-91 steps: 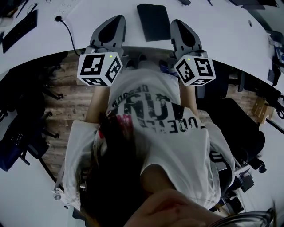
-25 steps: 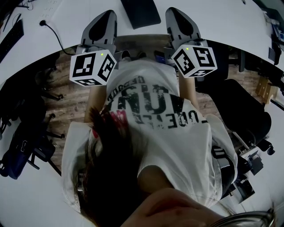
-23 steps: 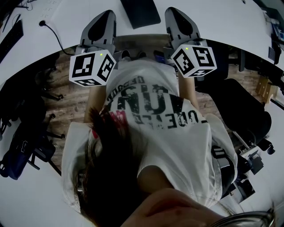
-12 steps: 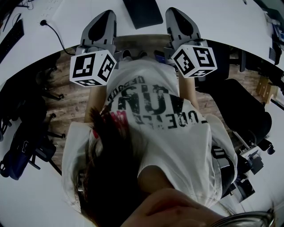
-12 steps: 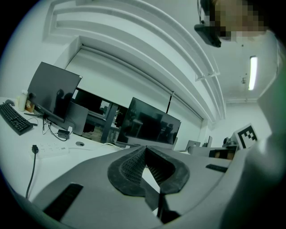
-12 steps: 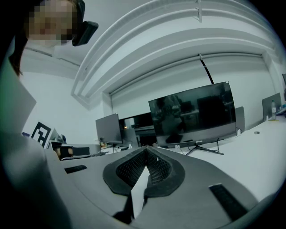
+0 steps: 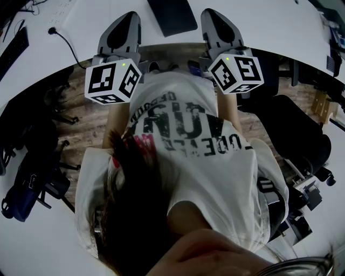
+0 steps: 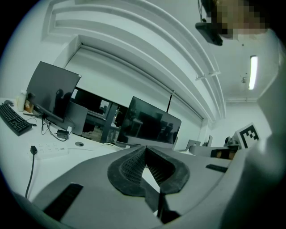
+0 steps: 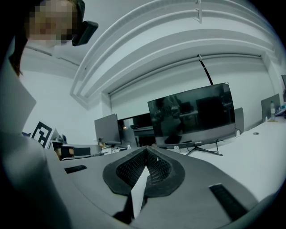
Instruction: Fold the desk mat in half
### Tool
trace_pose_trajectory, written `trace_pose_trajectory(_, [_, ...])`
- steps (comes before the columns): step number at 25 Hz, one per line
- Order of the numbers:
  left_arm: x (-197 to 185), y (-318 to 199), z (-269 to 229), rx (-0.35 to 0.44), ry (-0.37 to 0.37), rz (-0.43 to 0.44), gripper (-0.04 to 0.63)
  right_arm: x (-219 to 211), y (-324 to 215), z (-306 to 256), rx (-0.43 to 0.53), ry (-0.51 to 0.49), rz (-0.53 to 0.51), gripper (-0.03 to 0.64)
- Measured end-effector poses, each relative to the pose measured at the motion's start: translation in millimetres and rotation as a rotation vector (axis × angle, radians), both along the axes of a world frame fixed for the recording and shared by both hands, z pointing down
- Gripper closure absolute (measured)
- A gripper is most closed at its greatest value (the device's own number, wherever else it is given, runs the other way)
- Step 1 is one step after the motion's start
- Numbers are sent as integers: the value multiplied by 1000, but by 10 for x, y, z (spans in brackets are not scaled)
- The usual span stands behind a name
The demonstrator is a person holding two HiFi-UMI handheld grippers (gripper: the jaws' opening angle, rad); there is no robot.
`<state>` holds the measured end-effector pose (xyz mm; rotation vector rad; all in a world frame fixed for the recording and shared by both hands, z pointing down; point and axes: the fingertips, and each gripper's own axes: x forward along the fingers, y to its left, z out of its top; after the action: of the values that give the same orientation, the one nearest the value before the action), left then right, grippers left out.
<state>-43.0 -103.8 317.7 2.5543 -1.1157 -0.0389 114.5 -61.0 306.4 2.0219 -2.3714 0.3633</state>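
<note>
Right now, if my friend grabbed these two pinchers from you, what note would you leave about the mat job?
Left gripper: shut, empty. Right gripper: shut, empty. Both are held at the near edge of the white table.
Desk mat: dark, lying flat on the table ahead, between the two grippers; neither touches it.
Done: no fold that I can see.
Left: grip the mat's edge, fold it in half.

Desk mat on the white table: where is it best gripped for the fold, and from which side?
Probably the near edge of the desk mat, at its two corners, coming from the near side. It lies flat and thin between the left gripper and right gripper, both shut, so the fingers must open first.
</note>
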Motion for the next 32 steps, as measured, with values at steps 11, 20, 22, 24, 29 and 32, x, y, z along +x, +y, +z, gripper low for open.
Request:
trace_pose_trajectory(11, [7, -4, -34, 6, 15, 0, 594, -10, -19, -25, 1, 8, -8, 617])
trace_pose_trajectory(20, [41, -2, -36, 4, 16, 4, 594, 20, -26, -24, -2, 9, -8, 616])
trace_pose_trajectory(22, [37, -6, -42, 5, 17, 2, 594, 17, -29, -28, -2, 9, -9, 617])
trace_pose_trajectory(24, [30, -13, -46, 6, 18, 1, 594, 12, -35, -31, 0, 8, -10, 615])
trace_pose_trajectory(29, [25, -15, -45, 7, 21, 1, 594, 14, -38, -30, 2, 8, -8, 617])
trace_pose_trajectory(32, [25, -23, -43, 7, 21, 2, 594, 22, -44, -30, 3, 8, -4, 616])
